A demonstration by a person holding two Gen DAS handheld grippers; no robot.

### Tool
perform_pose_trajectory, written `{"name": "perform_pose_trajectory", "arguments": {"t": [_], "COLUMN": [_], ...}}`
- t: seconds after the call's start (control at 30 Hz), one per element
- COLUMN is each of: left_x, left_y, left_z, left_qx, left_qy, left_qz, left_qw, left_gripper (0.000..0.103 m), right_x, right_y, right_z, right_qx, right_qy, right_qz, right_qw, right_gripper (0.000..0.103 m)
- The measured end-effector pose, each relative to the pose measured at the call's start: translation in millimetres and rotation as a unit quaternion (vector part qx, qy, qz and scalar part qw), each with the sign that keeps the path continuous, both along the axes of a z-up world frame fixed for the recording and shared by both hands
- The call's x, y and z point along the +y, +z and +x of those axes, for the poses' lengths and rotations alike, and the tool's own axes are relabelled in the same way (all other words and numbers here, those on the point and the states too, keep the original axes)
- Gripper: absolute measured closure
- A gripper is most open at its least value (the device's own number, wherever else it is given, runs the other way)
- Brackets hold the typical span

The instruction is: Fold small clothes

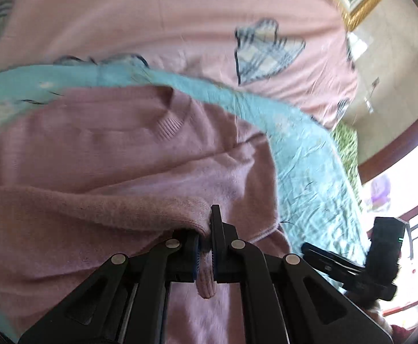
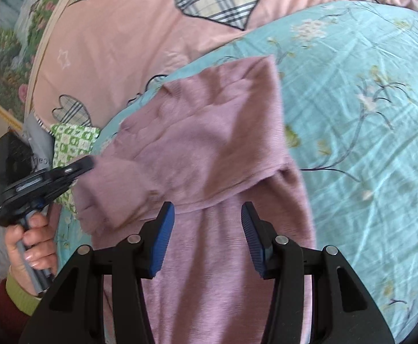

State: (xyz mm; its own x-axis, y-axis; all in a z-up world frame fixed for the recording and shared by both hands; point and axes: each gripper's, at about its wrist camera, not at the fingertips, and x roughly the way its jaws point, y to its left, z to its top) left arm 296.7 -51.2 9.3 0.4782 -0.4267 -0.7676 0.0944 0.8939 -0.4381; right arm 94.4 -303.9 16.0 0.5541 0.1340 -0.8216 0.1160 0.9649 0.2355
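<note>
A mauve knit sweater (image 1: 123,149) lies on a turquoise floral sheet (image 1: 317,166). My left gripper (image 1: 206,246) is shut on a folded edge of the sweater, with a ribbed cuff hanging between its jaws. In the right wrist view the sweater (image 2: 209,143) is spread on the sheet (image 2: 366,114) with a sleeve folded across it. My right gripper (image 2: 207,229) is open and empty, just above the sweater's body. The left gripper (image 2: 45,180) shows at the left edge there, held in a hand. The right gripper's body (image 1: 380,258) shows at the right in the left wrist view.
A pink duvet (image 2: 123,43) with plaid hearts lies beyond the sheet. A green patterned cloth (image 2: 71,146) lies at the sheet's left edge. A gold-framed picture (image 1: 363,3) hangs on the wall. A wooden bed edge (image 1: 395,149) runs at the right.
</note>
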Motion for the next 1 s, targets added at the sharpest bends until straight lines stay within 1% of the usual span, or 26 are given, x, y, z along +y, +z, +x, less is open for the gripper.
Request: {"name": "perform_pose_trajectory", "arguments": {"t": [0.1,0.17,0.2,0.23,0.27,0.3,0.33,0.37,0.47,0.53,0.57,0.6,0.67,0.77,0.83,0.87,0.97,1.0], "left_x": [-18,-22,-23,-23,-22,-20,-18,-14,7,29,41,53,81,119,141,148,163,165], "left_y": [-27,-40,-44,-47,-48,-46,-43,-39,-29,-26,-27,-29,-33,-40,-50,-55,-72,-76], "left_z": [20,28,30,30,27,24,17,8,-24,-50,-63,-75,-101,-132,-144,-146,-144,-142], "left_qx": [0.021,0.032,0.038,0.044,0.046,0.045,0.041,0.036,0.026,0.022,0.023,0.026,0.032,0.037,0.049,0.053,0.068,0.068], "left_qy": [-0.011,-0.014,-0.014,-0.016,-0.018,-0.021,-0.024,-0.026,-0.017,0.006,0.019,0.033,0.071,0.135,0.169,0.175,0.19,0.192], "left_qz": [0.004,-0.003,-0.005,-0.01,-0.015,-0.019,-0.018,-0.015,-0.012,-0.005,0.0,0.007,0.029,0.065,0.091,0.098,0.137,0.138], "left_qw": [0.9997,0.9994,0.9992,0.9988,0.9987,0.9986,0.9987,0.9989,0.9995,0.9997,0.9996,0.9991,0.9965,0.9879,0.9801,0.9783,0.9699,0.9692], "left_gripper": [0.098,0.097,0.092,0.091,0.084,0.074,0.069,0.066,0.062,0.062,0.062,0.062,0.062,0.062,0.062,0.062,0.062,0.062], "right_x": [-12,-19,-21,-23,-24,-23,-22,-18,2,22,30,42,63,90,110,115,131,133], "right_y": [0,-1,-1,-2,-3,-4,-5,-6,-11,-16,-18,-22,-29,-41,-50,-54,-73,-80], "right_z": [-1,0,1,3,5,8,10,14,22,26,27,29,33,39,45,48,59,63], "right_qx": [0.001,0.003,0.004,0.006,0.007,0.009,0.01,0.011,0.012,0.014,0.016,0.017,0.019,0.019,0.019,0.02,0.028,0.034], "right_qy": [-0.01,-0.016,-0.017,-0.018,-0.018,-0.017,-0.015,-0.008,0.027,0.059,0.073,0.091,0.123,0.161,0.184,0.189,0.206,0.206], "right_qz": [0.0,0.001,0.001,0.002,0.003,0.006,0.007,0.007,-0.005,-0.016,-0.023,-0.033,-0.052,-0.082,-0.116,-0.129,-0.186,-0.207], "right_qw": [1.0,1.0,1.0,1.0,1.0,1.0,1.0,1.0,1.0,0.998,0.997,0.995,0.991,0.983,0.976,0.973,0.96,0.956], "right_gripper": [0.053,0.053,0.053,0.053,0.053,0.053,0.053,0.053,0.053,0.047,0.042,0.04,0.04,0.039,0.039,0.039,0.039,0.039]}}
